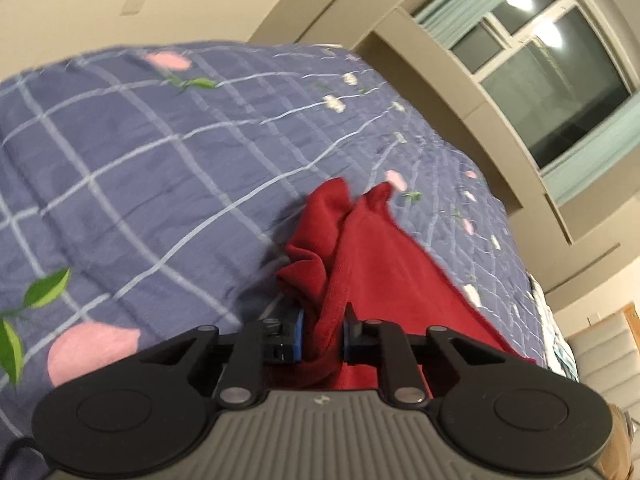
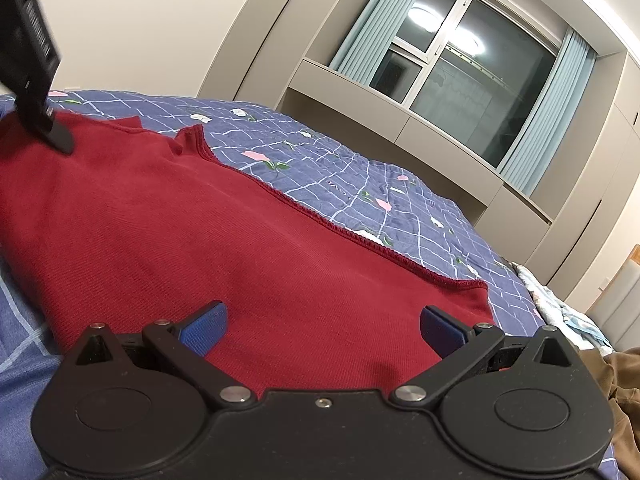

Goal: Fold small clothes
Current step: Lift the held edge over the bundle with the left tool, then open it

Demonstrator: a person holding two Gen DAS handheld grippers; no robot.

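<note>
Risk: red knit garment (image 2: 224, 248) on the bed quilt (image 1: 120, 168), bunched edge clamped in my left gripper (image 1: 323, 336); right gripper (image 2: 323, 326) spread, empty, above it. One-sided lift could skew the fold.

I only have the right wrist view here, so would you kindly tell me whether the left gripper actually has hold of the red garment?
Observer: Yes. In the left wrist view the left gripper has its jaws closed on a bunched fold of the red garment.
Operator: Thank you. Is that fold lying flat on the bed?
Observer: No, it stands up in loose ridges above the blue checked bedspread.
Operator: And is my right gripper anywhere in that view?
Observer: No, the left wrist view shows only cloth, bedspread and the window. Your own view shows the right gripper with jaws wide apart over the garment.
</note>
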